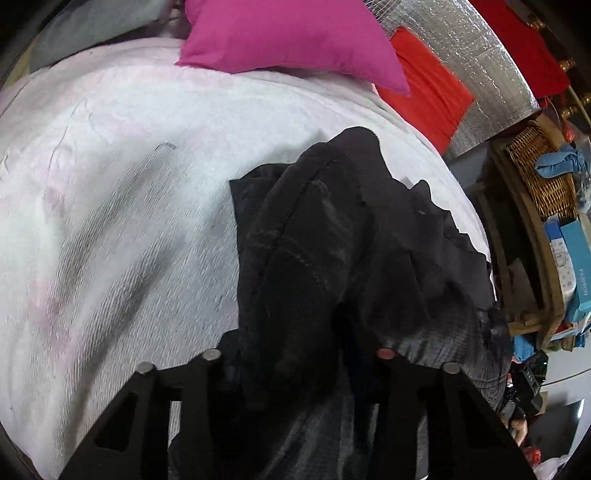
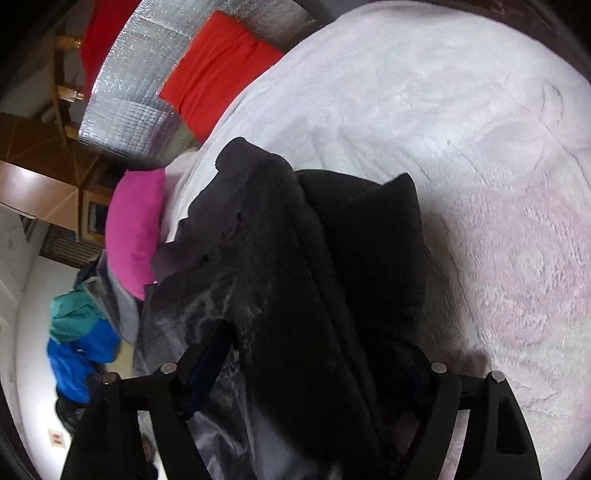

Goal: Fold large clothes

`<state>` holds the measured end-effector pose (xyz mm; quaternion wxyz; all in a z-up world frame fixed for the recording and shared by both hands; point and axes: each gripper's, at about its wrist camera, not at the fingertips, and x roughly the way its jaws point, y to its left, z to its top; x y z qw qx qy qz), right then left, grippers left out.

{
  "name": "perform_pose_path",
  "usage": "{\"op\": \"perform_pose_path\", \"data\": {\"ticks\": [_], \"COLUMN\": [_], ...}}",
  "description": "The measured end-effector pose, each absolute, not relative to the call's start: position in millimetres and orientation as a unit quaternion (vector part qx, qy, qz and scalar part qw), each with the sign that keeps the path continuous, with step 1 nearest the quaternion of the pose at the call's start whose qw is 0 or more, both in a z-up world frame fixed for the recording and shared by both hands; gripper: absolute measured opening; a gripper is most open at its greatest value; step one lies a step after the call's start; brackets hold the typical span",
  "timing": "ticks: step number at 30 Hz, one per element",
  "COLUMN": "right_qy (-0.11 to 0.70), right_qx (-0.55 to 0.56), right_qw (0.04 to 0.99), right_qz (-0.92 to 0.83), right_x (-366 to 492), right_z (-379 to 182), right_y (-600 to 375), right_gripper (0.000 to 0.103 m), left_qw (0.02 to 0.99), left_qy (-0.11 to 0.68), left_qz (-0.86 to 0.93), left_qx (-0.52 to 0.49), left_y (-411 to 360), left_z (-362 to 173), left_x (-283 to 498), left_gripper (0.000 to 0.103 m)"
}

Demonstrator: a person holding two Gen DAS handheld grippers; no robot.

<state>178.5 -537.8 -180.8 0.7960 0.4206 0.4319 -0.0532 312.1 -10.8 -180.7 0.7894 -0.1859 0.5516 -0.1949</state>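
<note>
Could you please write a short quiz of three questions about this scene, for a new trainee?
1. True or false: the black garment lies on a white blanket.
2. Which colour is the pillow at the far edge of the blanket? A) green B) pink C) yellow
3. Fill in: in the left wrist view, the wicker ____ stands beside the bed, on the right of the picture.

Key:
1. True.
2. B, pink; a red cushion sits next to it.
3. Basket.
</note>
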Motion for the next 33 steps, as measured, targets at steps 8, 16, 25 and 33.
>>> {"op": "perform_pose_path", "data": {"ticks": [8,16,25,33], "right_qy": [0.306,0.371,0.317,0.467], "right_qx": [0.387,0.434,0.255,0.146], "right_qw": [0.868,0.812,0.903,0.870], "right_qz": [-0.056,-0.121,-0.141,-0.066], "right_x": [175.4,182.4,198.5,343.3], "right_z": [-125.5,-153.4,-78.0,-105.1], "right_y": [-524.5,-537.9,-481.7,-404.5], "right_gripper": [0.029,0.052,0.077,0.078], "left_qw": [0.821,0.801,0.851,0.837], "left_qy": [0.490,0.535,0.474,0.508], "left_qz": [-0.206,-0.164,-0.133,-0.129], "left_qx": [-0.207,-0.214,-0.181,-0.157], "left_y": [-11.1,-6.6,-4.9,-21.1], "left_z": [-154.9,-176.2,-143.2,-152.3], "left_x": [307.5,308.3,305.9,323.7], "left_gripper": [0.025,0.044,0.059,0.061]}}
